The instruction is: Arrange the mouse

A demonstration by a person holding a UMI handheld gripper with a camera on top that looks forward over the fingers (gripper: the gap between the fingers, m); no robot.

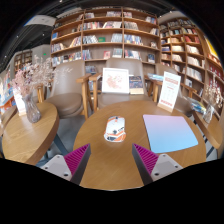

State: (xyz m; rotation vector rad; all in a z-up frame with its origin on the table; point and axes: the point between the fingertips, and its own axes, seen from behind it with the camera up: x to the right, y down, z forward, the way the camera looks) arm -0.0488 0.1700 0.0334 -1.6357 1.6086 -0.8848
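The gripper [112, 163] stood wide open and held nothing. The mouse [115, 128] lay on the round table [110, 165] just ahead of the fingers, centred between them, long axis pointing away. The blue mat [169, 132] lay right of it.

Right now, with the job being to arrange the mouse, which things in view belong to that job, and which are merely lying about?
Belong to the job:
mouse, on the round table, beyond the fingers
light blue mat, likely its place
gripper, fingers open, holding nothing

Lying about:
vase of flowers on the neighbouring table
upright signs
chairs
bookshelves
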